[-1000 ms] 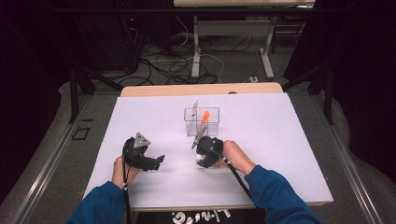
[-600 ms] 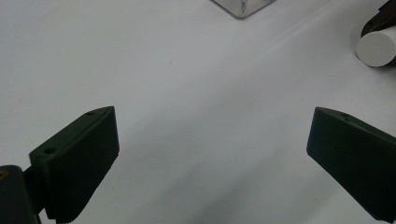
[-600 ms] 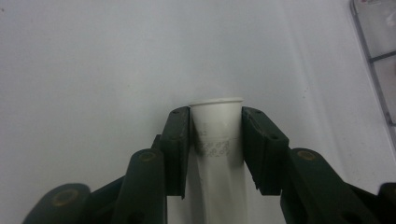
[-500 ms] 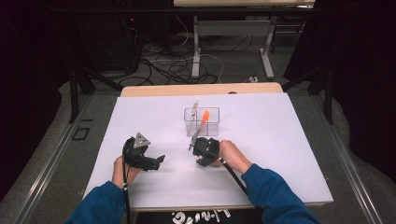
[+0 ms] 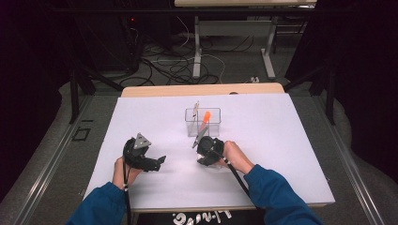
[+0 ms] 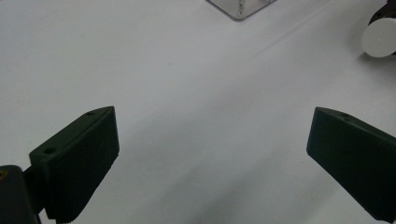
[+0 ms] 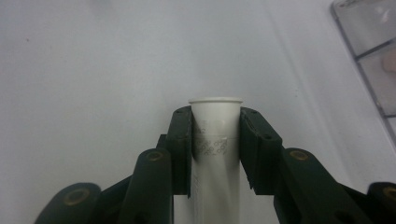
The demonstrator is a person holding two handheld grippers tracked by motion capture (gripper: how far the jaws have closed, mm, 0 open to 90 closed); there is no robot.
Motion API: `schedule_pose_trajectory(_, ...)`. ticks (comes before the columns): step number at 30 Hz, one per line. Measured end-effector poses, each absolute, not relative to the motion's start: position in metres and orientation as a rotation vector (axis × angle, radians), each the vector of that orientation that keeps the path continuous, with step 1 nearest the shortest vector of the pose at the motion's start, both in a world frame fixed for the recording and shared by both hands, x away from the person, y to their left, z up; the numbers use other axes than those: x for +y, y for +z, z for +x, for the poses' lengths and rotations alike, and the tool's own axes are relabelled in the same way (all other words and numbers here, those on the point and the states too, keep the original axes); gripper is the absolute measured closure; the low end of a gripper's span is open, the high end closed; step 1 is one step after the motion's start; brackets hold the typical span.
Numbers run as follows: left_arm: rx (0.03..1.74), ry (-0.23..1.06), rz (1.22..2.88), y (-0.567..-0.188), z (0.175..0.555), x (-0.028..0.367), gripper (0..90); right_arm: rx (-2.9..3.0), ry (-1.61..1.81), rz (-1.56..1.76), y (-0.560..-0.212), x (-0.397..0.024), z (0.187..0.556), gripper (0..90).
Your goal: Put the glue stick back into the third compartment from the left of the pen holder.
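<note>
My right gripper (image 5: 202, 144) is shut on a white tube (image 5: 196, 140), just in front of a clear plastic box (image 5: 213, 125) at the table's middle. In the right gripper view the tube (image 7: 215, 112), with small print on its side, sticks out between the two jaws of the gripper (image 7: 215, 135) above the white table. An orange-tipped pen (image 5: 206, 116) and a thin stick (image 5: 195, 108) stand in the box. My left gripper (image 5: 161, 161) rests open on the table at the left, with nothing between its fingers (image 6: 79, 158).
A white sheet (image 5: 281, 140) covers the table, with a wooden edge (image 5: 202, 90) at the back. The box's corner (image 6: 240, 7) and the tube's round end (image 6: 380, 37) appear in the left gripper view. Cables and desk legs lie on the floor beyond.
My right gripper has drawn slightly back and left from the box with the tube in it. The left gripper has not moved.
</note>
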State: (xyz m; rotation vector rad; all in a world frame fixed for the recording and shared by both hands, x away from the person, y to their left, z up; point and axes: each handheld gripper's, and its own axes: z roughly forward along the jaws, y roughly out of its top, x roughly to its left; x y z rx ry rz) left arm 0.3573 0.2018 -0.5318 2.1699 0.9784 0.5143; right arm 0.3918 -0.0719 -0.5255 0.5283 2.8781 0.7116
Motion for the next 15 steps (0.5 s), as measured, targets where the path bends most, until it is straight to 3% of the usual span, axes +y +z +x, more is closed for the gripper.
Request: schedule_pose_trajectory(15, 0.976, 0.517, 2.161, -0.531, 0.357, 0.201, 2.2, 2.697, 0.981, 0.697, -0.501, -0.111, 0.389, 67.2)
